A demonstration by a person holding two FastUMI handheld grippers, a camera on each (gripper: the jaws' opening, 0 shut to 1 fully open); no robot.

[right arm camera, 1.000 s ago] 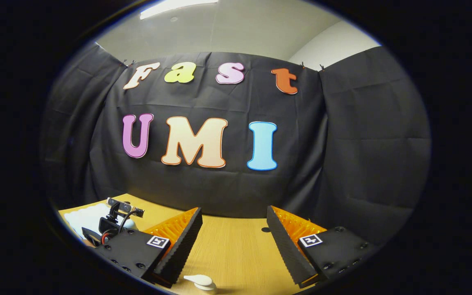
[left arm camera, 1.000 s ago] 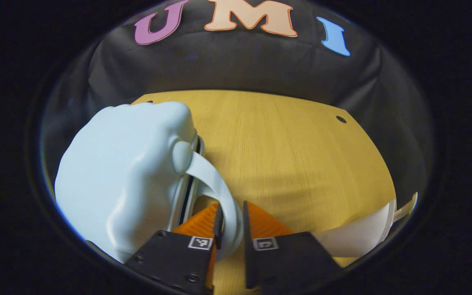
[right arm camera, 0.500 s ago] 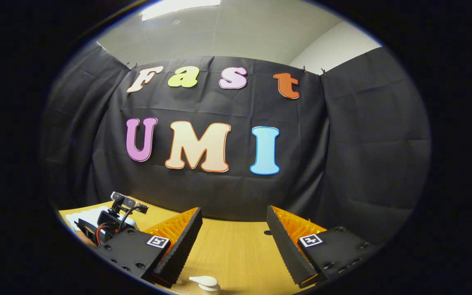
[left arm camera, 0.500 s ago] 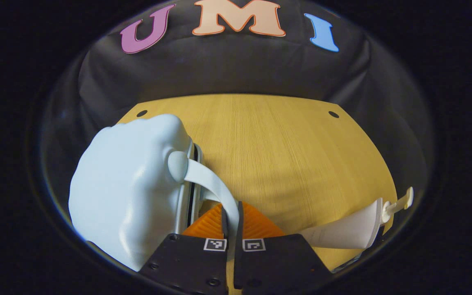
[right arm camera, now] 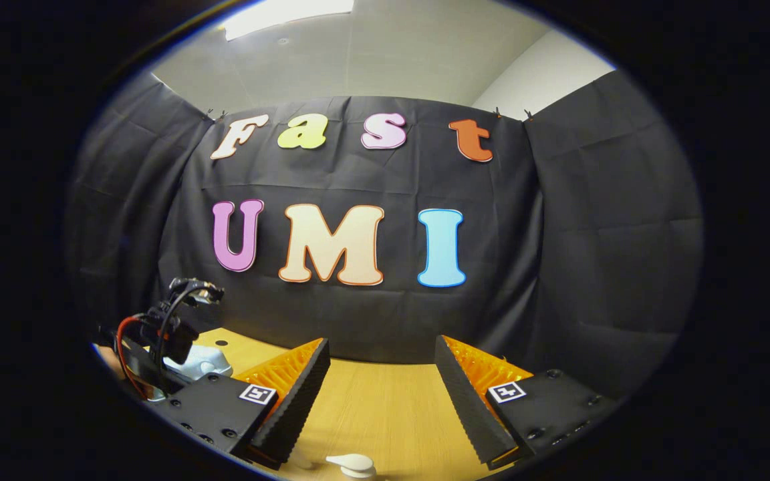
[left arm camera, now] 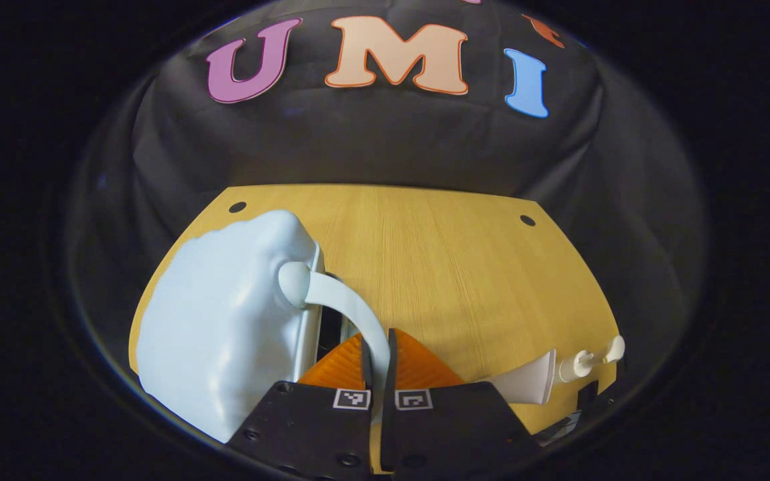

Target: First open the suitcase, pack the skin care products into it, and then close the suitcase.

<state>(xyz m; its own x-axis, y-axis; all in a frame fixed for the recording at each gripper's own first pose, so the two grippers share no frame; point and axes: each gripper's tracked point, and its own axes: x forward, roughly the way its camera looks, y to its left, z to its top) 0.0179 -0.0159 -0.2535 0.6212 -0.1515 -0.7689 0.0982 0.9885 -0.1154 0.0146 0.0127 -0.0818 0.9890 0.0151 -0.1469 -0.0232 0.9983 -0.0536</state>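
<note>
Claw pinches suitcase handle

Left claw [left arm camera: 377, 347]: we see both fingers pressed onto the pale strap handle [left arm camera: 351, 308] of the light blue suitcase [left arm camera: 224, 327], which sits on the desk [left arm camera: 452, 267] at nine o'clock. A white pump bottle [left arm camera: 545, 377] lies at four o'clock. Our right claw [right arm camera: 381, 381] hangs spread wide above the desk, gripping nothing; the bottle's pump head [right arm camera: 351, 462] shows at six o'clock.

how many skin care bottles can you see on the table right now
1: a white pump bottle lying on the wooden table, right of the left gripper; its pump head sits below the right gripper. More may be hidden.
</note>
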